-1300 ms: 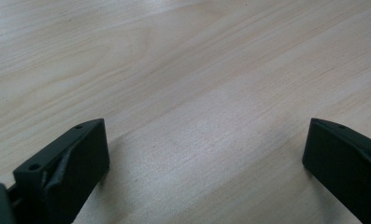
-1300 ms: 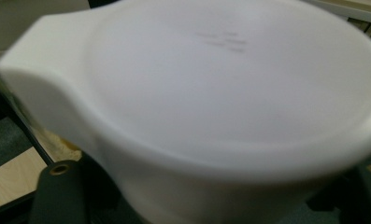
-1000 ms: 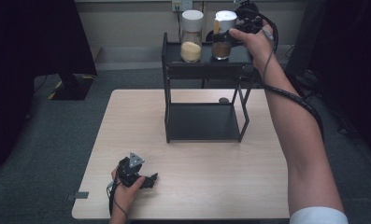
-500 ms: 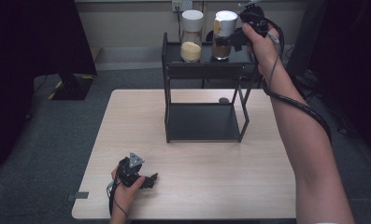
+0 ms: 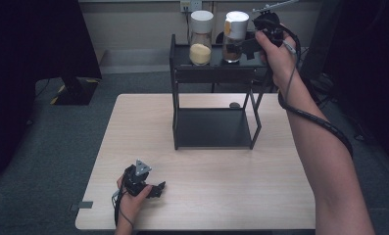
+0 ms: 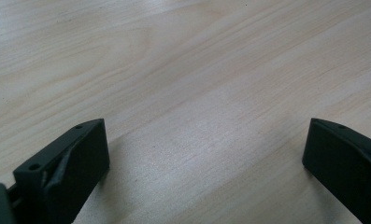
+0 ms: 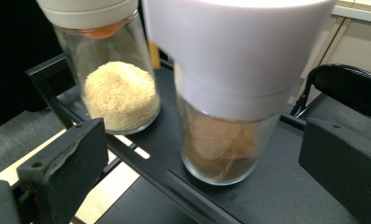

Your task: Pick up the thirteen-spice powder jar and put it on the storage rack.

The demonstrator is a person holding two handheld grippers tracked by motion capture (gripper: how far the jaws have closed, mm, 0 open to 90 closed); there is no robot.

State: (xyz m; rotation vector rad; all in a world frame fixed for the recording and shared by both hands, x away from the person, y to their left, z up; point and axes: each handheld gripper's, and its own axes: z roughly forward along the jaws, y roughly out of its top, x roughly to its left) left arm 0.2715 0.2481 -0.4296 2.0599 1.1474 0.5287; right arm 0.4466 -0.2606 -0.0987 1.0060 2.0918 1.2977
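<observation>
High view: right gripper [image 5: 244, 45] at top shelf of black rack [image 5: 214, 73], beside brown-filled jar [image 5: 233, 36]; yellow-filled jar [image 5: 201, 38] just left. Left gripper [image 5: 155, 188] rests on table [image 5: 280, 186], well apart.

Left gripper view: jaws apart, bare wood between.

Right gripper view: jaws wide apart, brown-filled jar [image 7: 230, 102] upright, dead ahead between them, untouched. Yellow-filled jar [image 7: 117, 79] near left jaw; shelf open behind.

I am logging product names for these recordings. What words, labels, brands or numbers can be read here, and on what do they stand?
None: no text can be read.
The two jars on the black shelf show plain white lids and bare glass, with no label.
</observation>
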